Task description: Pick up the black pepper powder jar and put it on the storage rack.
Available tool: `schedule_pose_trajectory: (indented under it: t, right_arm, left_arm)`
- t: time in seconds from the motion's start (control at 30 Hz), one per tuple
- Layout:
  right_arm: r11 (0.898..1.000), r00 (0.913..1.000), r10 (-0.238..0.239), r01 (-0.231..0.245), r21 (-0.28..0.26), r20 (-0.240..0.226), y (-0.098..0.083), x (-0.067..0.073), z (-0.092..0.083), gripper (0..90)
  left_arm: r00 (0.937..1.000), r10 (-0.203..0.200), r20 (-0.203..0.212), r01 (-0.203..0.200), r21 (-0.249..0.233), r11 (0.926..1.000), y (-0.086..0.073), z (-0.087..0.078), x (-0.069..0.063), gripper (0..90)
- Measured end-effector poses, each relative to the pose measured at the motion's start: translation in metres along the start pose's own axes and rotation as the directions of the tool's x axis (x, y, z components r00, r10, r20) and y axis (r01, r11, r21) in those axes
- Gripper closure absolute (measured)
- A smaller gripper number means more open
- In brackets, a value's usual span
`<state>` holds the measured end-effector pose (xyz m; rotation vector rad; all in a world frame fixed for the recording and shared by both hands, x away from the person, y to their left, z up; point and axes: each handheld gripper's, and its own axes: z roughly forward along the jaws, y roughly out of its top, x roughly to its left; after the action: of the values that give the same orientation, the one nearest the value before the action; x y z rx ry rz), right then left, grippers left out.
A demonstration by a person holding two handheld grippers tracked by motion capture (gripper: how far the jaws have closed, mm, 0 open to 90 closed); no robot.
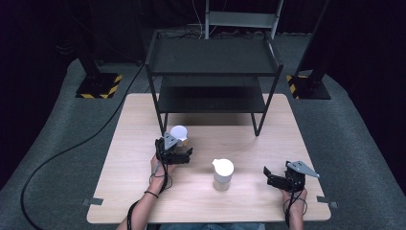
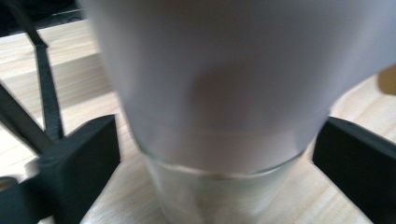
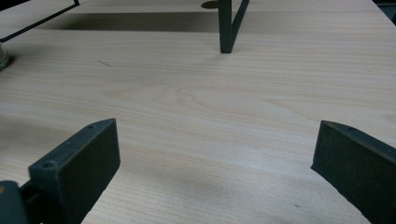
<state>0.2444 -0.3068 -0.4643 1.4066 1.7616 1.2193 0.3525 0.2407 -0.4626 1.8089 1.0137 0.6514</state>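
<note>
Two white-topped cups on the table (image 1: 124,191), high view: one upright cup (image 1: 179,133) just past the left gripper (image 1: 186,154), near the black shelf rack (image 1: 213,72); a second cup (image 1: 223,173) mid-table, between both hands, with the right gripper (image 1: 268,175) well apart. Left gripper view: cup (image 2: 224,107) stands upright between the black jaws, close at each flank, contact not discernible. Right gripper view: right gripper (image 3: 215,158), jaws spread wide over bare wood, nothing between.
</note>
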Motion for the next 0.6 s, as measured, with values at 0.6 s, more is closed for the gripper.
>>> schedule_pose_trajectory:
  t: [0.6]
  right_arm:
    - [1.000, 0.9999, 0.005, -0.005, -0.018, -0.013, -0.003, -0.003, -0.001, 0.2]
  left_arm:
    - [0.9995, 0.018, 0.024, -0.018, -0.030, 0.9994, -0.001, -0.010, 0.000, 31.0]
